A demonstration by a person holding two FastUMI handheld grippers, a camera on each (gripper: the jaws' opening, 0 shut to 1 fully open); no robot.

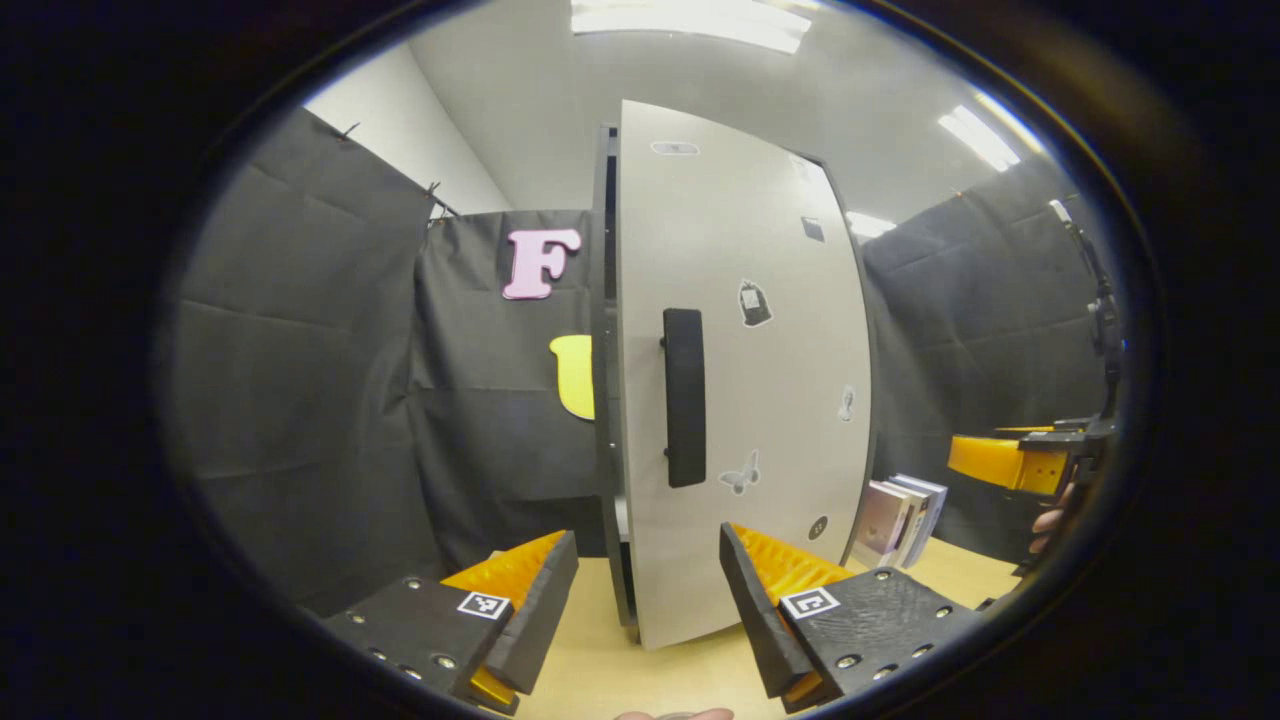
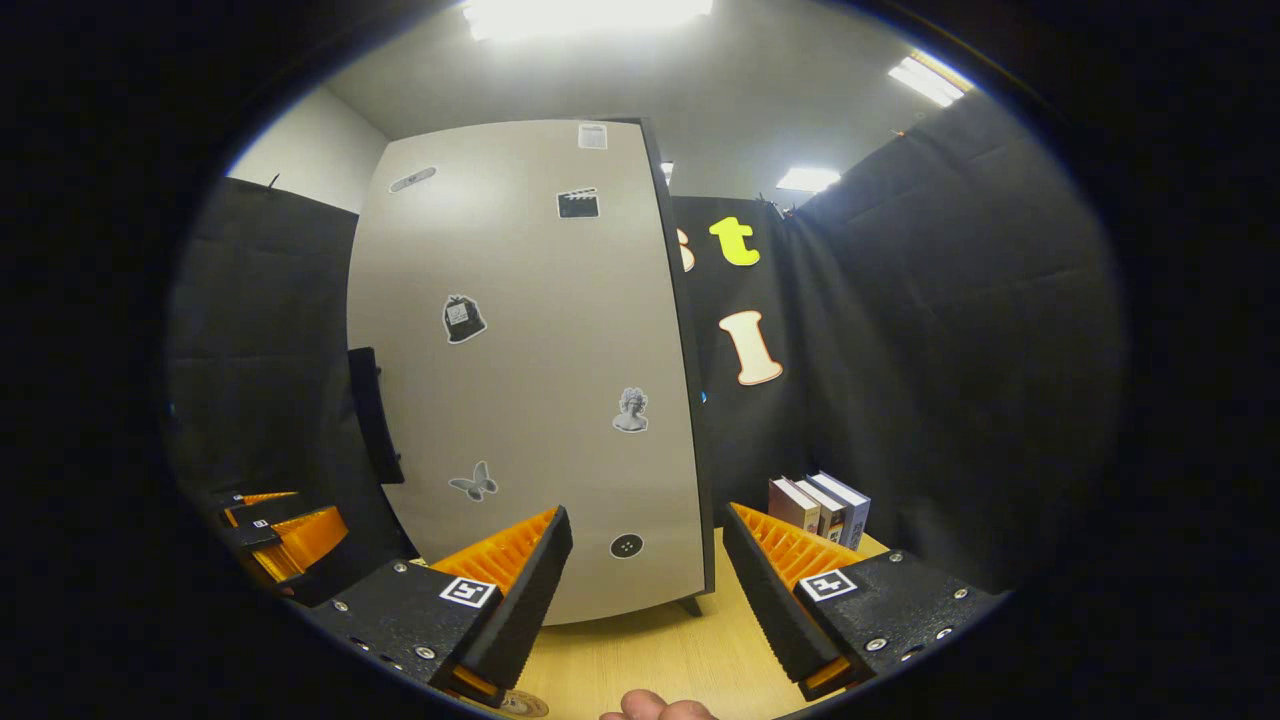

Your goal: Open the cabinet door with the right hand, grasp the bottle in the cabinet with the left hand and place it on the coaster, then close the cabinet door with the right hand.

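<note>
In my left gripper view, the left gripper (image 1: 648,600) is spread wide and holds nothing. Just past it stands the cabinet door (image 1: 745,380), shut, with its dark handle (image 1: 685,397) on the left side. The bottle is hidden, so I cannot tell where it is. Books (image 1: 900,520) stand to the right on the wooden table (image 1: 620,670). My right gripper (image 2: 645,590) is wide too, near the door's bottom.

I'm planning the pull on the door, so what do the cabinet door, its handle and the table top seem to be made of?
Cabinet door: probably laminated board, matt pale grey, flat with a dark edge and stickers on it.
Handle: likely matt black plastic or coated metal, a plain vertical bar standing off the door.
Table: light wood or wood-look laminate, smooth with a faint grain.
</note>
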